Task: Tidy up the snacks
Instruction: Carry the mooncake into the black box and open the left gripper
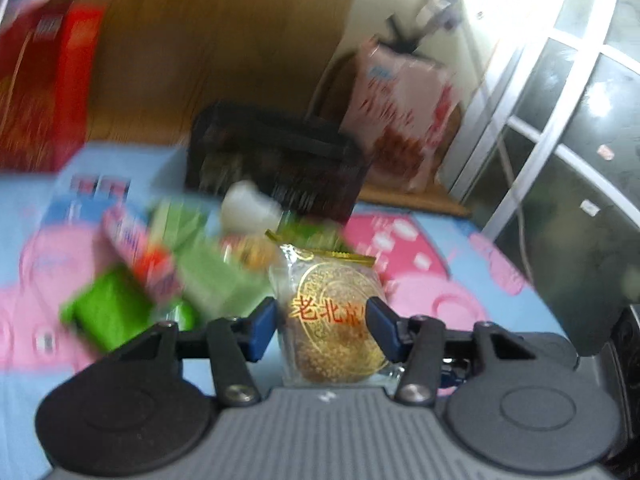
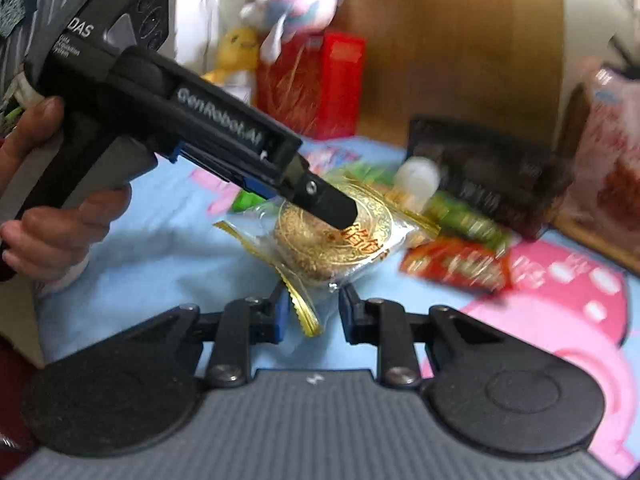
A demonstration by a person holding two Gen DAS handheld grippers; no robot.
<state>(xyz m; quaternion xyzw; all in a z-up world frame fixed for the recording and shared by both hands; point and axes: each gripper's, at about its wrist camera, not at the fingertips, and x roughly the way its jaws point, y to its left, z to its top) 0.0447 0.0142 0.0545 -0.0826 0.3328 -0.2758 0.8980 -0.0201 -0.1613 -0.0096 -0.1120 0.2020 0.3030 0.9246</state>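
Observation:
A clear-wrapped sesame cake point(image 1: 334, 320) with gold print and red characters sits between the blue pads of my left gripper point(image 1: 322, 318), which is shut on it. The right wrist view shows the same cake point(image 2: 340, 240) held by the left gripper's black finger point(image 2: 328, 204) above the blue and pink sheet. My right gripper point(image 2: 312, 304) is partly open, its fingers on either side of the wrapper's gold edge. A pile of green and red snack packets point(image 1: 160, 272) lies behind, also seen in the right wrist view point(image 2: 460, 240). A dark basket point(image 1: 276, 160) stands beyond the pile.
A red box point(image 1: 44, 92) stands at the back left against a wooden wall. A pink printed bag point(image 1: 404, 120) leans at the back right. A white round object point(image 2: 418, 178) lies by the basket point(image 2: 484, 176). Plush toys point(image 2: 280, 12) sit on the red box. A glass door point(image 1: 560, 140) is at the right.

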